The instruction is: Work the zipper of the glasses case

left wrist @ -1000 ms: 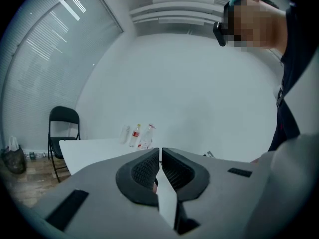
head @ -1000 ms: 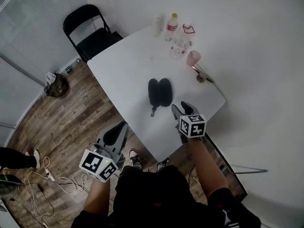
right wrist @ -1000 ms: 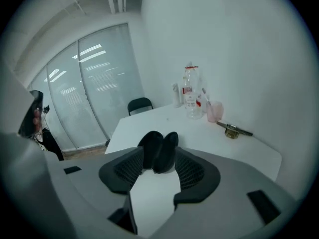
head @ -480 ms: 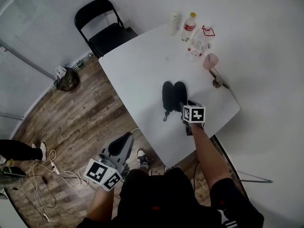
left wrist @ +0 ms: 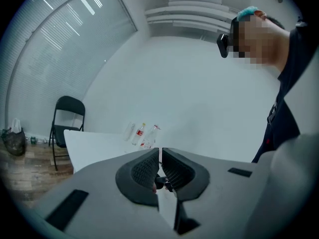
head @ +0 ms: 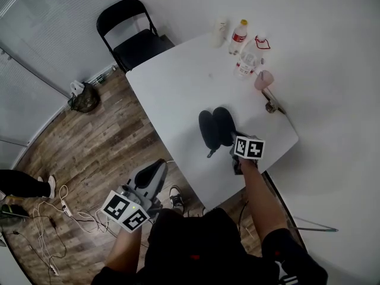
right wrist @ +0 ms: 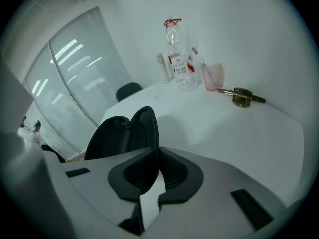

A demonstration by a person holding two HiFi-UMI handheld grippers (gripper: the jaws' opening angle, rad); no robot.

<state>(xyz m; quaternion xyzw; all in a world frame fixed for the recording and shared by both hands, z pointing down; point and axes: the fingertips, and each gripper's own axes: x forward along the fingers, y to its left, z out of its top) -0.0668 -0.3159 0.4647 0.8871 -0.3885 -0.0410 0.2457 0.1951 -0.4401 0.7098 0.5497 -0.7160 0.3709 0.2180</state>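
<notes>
Just lowered the right gripper [right wrist: 157, 158] and closed its jaws on the right rim of the open case [head: 215, 127], near the table's [head: 172, 88] near-right edge. Left gripper [left wrist: 159, 166] shut, empty, off-table left. Case probably braced for zipping.

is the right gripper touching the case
Touching. The right gripper view shows the right gripper with its jaws, which have just been closing, pinching the raised rim of the open case.
</notes>
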